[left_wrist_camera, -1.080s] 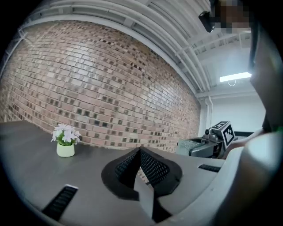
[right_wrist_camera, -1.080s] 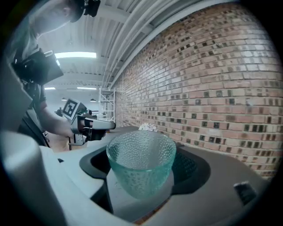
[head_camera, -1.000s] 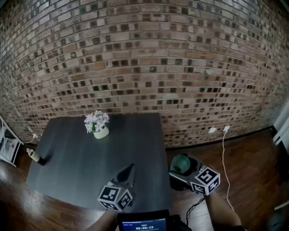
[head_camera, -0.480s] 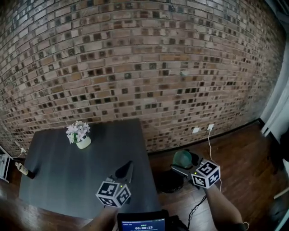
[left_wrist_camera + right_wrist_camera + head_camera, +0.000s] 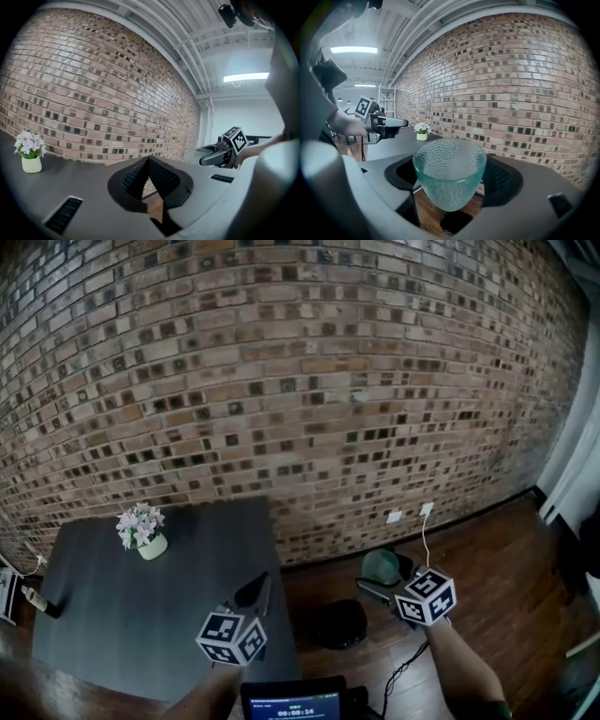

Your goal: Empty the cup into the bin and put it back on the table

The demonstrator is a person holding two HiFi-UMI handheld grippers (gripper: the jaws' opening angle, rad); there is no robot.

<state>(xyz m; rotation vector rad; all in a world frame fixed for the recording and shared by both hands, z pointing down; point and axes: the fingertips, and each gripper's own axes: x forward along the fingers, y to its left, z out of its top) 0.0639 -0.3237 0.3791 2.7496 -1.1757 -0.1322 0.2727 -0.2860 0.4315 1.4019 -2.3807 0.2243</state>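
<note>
A teal dimpled glass cup (image 5: 450,171) sits upright between my right gripper's (image 5: 451,183) jaws, which are shut on it. In the head view the cup (image 5: 380,564) and right gripper (image 5: 377,583) hang over the wooden floor, right of the dark table (image 5: 94,615). A black bin (image 5: 337,622) stands on the floor just left of and below the cup; in the right gripper view the bin (image 5: 452,224) shows dark under the cup. I cannot see anything inside the cup. My left gripper (image 5: 257,590) is shut and empty near the table's right edge, its jaws (image 5: 149,162) pointing at the brick wall.
A small vase of pale flowers (image 5: 141,529) stands at the table's far side. A bottle-like object (image 5: 36,602) lies at its left edge. A white cable (image 5: 424,531) drops from a wall socket to the floor. A brick wall (image 5: 300,381) closes the back.
Both grippers have moved right, away from the table's middle. The cup has travelled with the right gripper over the floor, and the bin has come into open view left of it.
</note>
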